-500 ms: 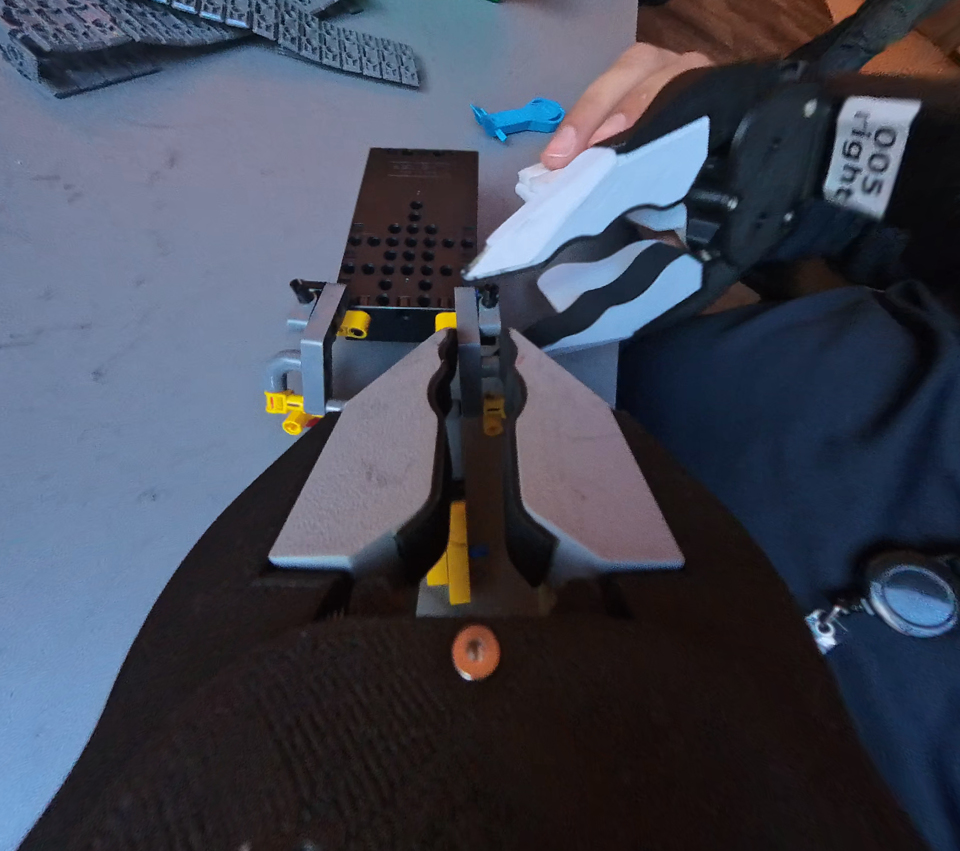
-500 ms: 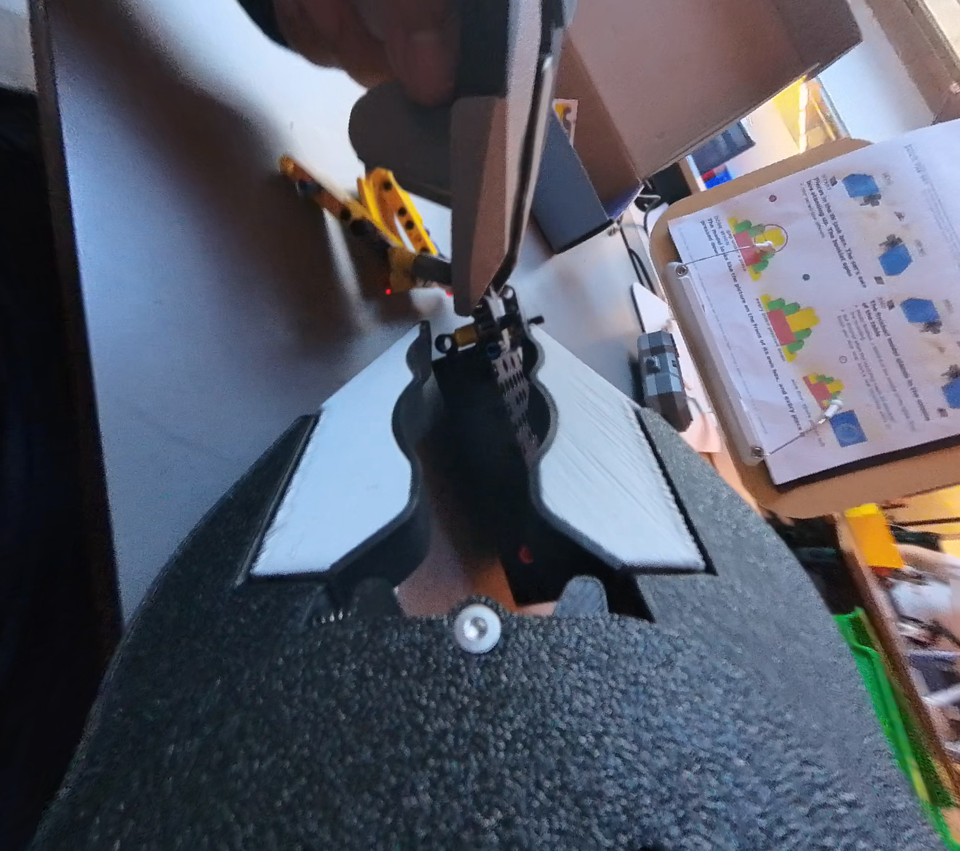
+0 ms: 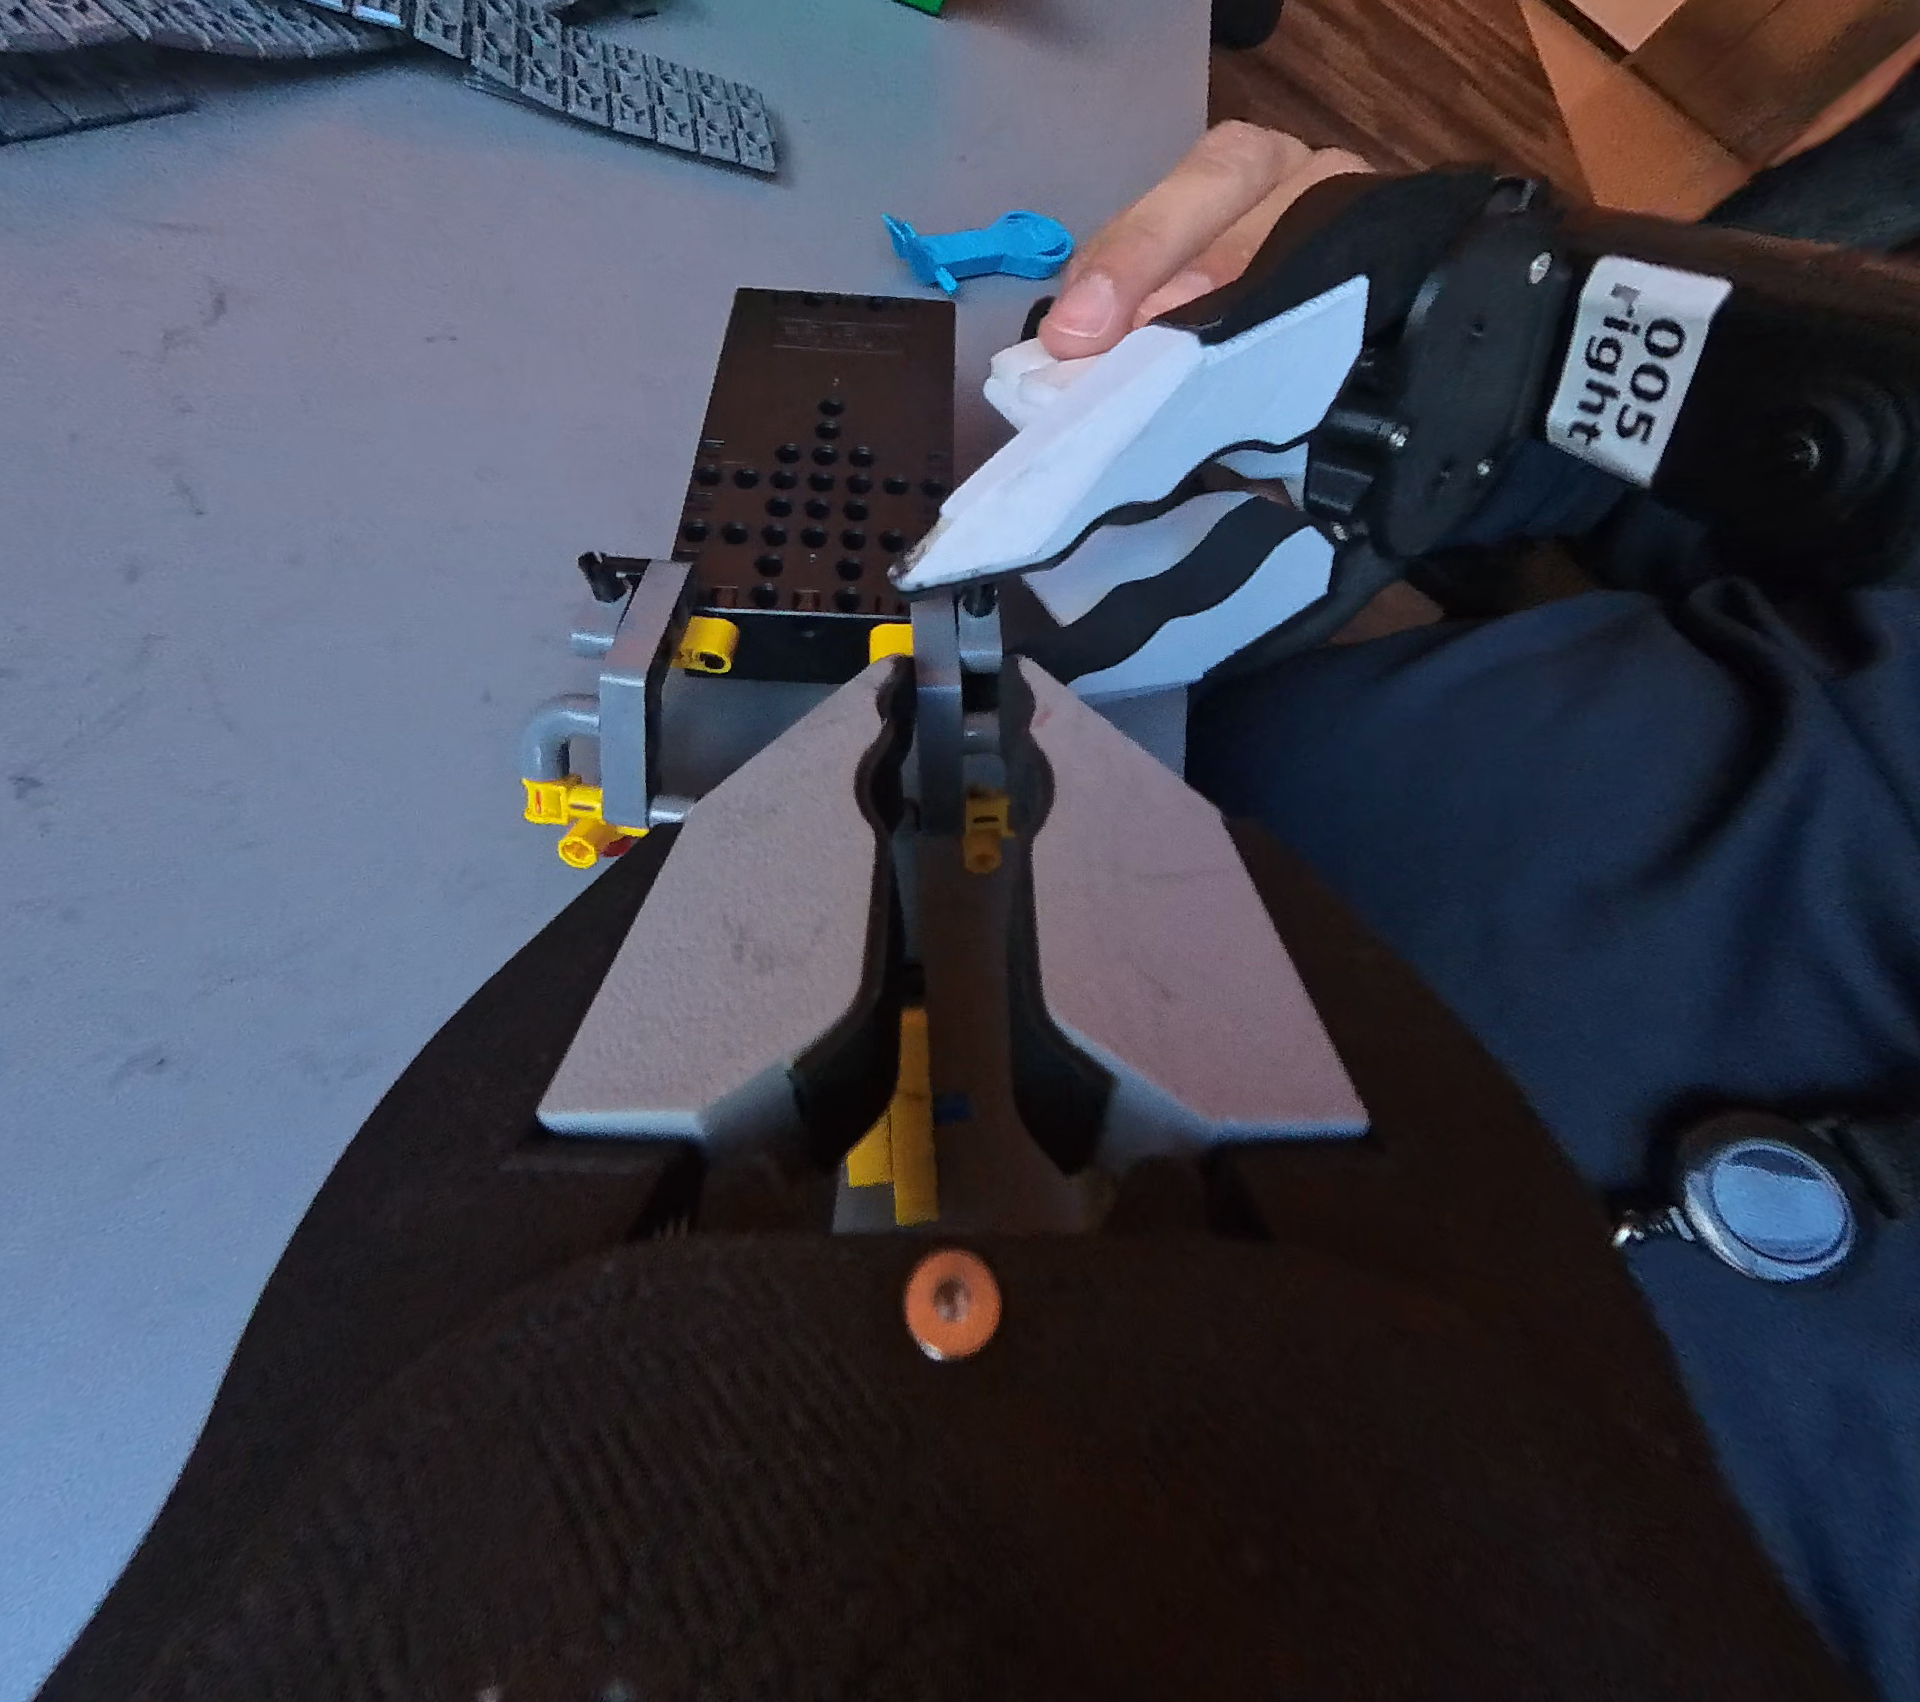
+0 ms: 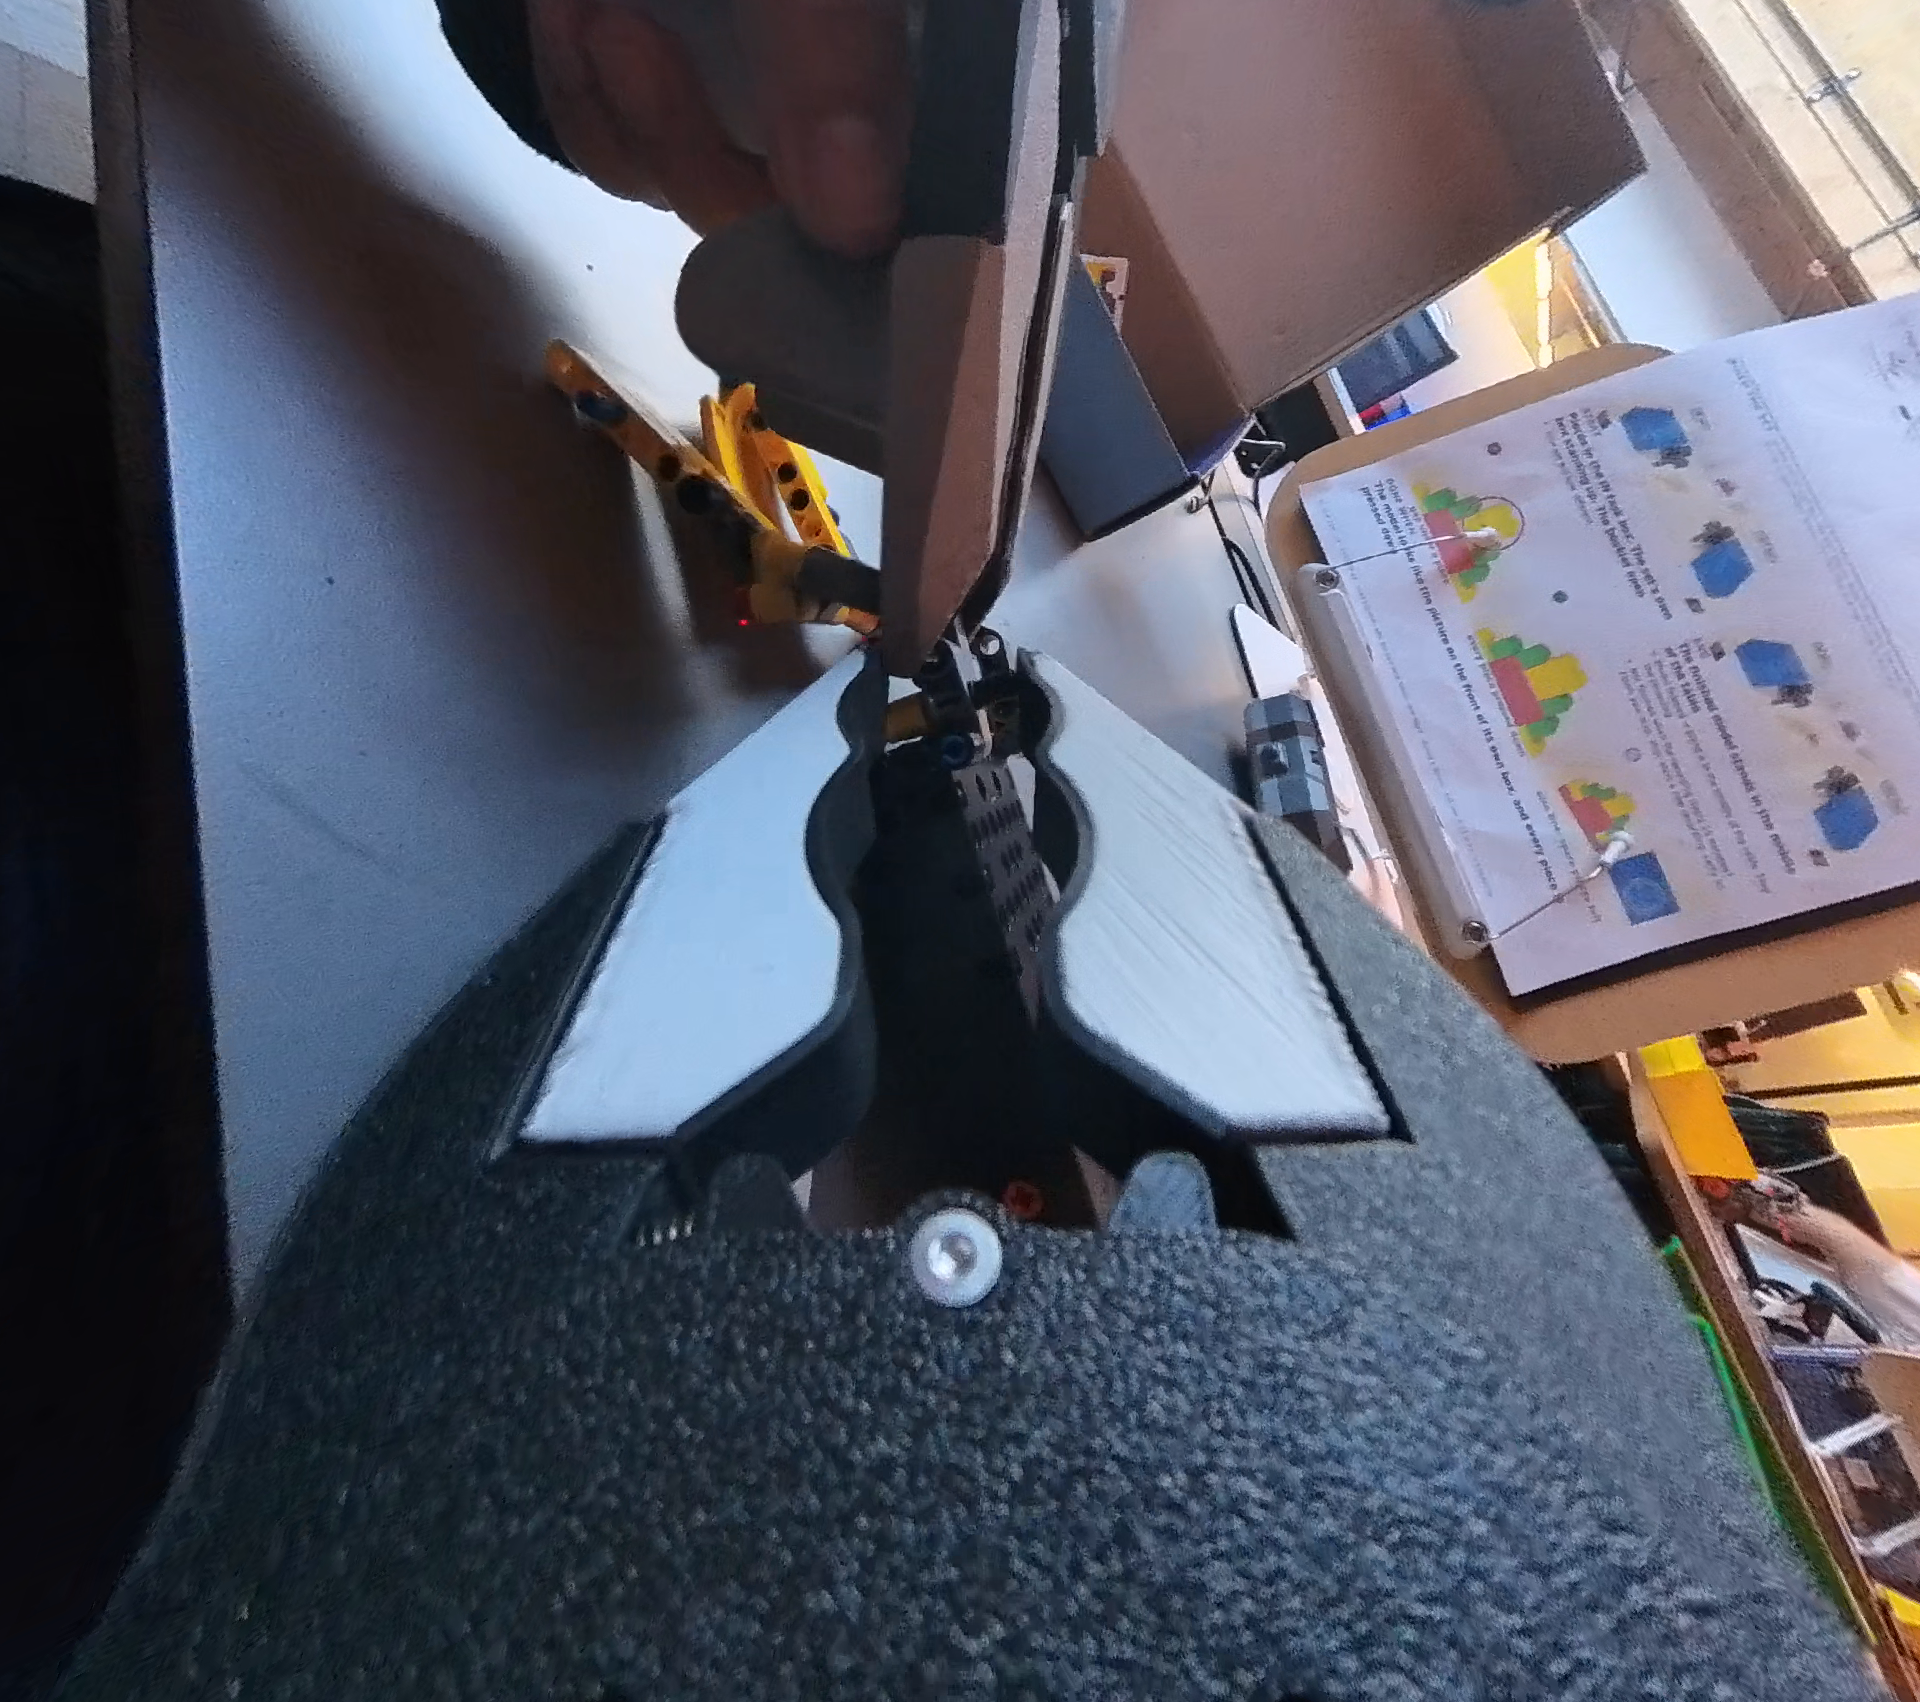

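Left hand-held gripper (image 3: 951, 696) is clamping narrowly on the grey brick assembly (image 3: 940, 717) at 12 o'clock over the counter (image 3: 260, 509), while the right hand-held gripper (image 3: 951, 566), slightly parted, is pinching its black top pin, best steadied.

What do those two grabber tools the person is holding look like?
Both have black, rough-textured bodies with two flat wedge-shaped fingers edged in wavy black pads. The left gripper has grey fingers and a copper-coloured screw; the right gripper has white fingers and a white label. The person wears a dark blue sleeve.
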Demonstrator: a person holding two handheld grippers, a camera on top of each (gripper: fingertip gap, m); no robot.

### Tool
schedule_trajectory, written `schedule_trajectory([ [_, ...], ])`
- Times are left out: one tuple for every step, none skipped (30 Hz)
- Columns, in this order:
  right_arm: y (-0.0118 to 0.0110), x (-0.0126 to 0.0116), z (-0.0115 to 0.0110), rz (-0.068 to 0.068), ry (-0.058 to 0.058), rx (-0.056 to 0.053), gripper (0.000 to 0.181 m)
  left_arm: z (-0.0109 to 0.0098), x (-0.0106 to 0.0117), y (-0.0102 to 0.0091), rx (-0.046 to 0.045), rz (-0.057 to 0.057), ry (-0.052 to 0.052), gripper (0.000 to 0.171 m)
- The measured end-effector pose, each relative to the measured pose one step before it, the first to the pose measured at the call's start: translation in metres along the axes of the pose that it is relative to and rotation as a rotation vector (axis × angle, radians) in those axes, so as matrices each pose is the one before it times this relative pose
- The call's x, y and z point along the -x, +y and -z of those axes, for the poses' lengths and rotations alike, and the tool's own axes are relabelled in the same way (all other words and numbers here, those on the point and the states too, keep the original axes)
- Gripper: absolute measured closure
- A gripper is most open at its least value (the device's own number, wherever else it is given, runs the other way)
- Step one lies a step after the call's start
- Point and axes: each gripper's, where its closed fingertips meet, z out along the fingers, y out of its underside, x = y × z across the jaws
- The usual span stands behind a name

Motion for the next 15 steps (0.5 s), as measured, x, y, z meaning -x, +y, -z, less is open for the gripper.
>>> schedule_trajectory([
  [0.00002,0.00056,0.00014,0.0012,-0.0097,-0.0053,0.16,-0.00016,-0.00055,0.00009,-0.00169,-0.0044,0.0012,0.157],
  [-0.00014,0.00029,0.00027,0.0048,-0.0055,-0.0026,0.16,-0.00001,-0.00034,0.00019,-0.00036,-0.0016,0.0036,0.157],
  [-0.00014,0.00044,0.00005,0.0145,-0.0005,0.0038,0.16,-0.00003,-0.00027,0.00032,0.00167,0.0012,0.0042,0.157],
  [-0.00015,0.00055,0.00008,0.0261,0.0027,0.0081,0.16,0.00005,-0.00022,0.00062,0.00234,-0.0038,0.0038,0.157],
  [-0.00027,0.00045,0.00012,0.0303,0.0041,0.0081,0.161,0.00019,-0.00045,0.00032,-0.00145,-0.0035,0.0038,0.157],
  [-0.00013,0.00051,0.00027,0.0262,0.0016,0.0074,0.16,-0.00012,-0.00038,0.00043,-0.00151,0.0074,0.0041,0.157],
  [0.00024,0.00104,0.00057,0.025,-0.0054,0.0062,0.162,-0.00071,-0.00065,0.00087,-0.00251,0.0081,0.0056,0.158],
  [0.00037,0.00182,0.00053,0.027,-0.012,0.0041,0.165,-0.001,-0.00031,0.00132,-0.00113,0.0132,0.0077,0.157],
  [0.00109,0.00225,-0.00019,0.0241,-0.0161,0.0065,0.166,-0.00148,0.00159,0.00166,-0.00188,0.0087,-0.0011,0.157],
  [0.00225,0.00271,-0.00135,0.0215,-0.0174,0.0109,0.165,-0.00184,0.00306,0.00191,-0.00317,0.0044,-0.0104,0.157],
  [0.0029,0.00293,-0.00208,0.0242,-0.0146,0.015,0.167,-0.00209,0.00362,0.00247,0.00369,0.0104,-0.0131,0.157],
  [0.00222,0.00205,-0.00193,0.0261,-0.0073,0.0131,0.167,-0.00091,0.00222,0.00137,0.00589,0.0133,-0.0086,0.157],
  [0.00025,0.00021,-0.00069,0.0183,-0.0061,0.0072,0.167,0.00078,-0.0002,-0.00058,-0.00378,0.0001,0.002,0.157],
  [-0.00084,-0.00104,0.00042,-0.0077,-0.0205,0.0022,0.167,0.00143,-0.00132,-0.00133,-0.01261,0.0019,0.0127,0.157],
  [-0.00139,-0.00153,0.00064,-0.0389,-0.0305,-0.0102,0.167,0.00191,-0.00143,-0.00238,-0.02196,0.0122,0.0169,0.157],
])
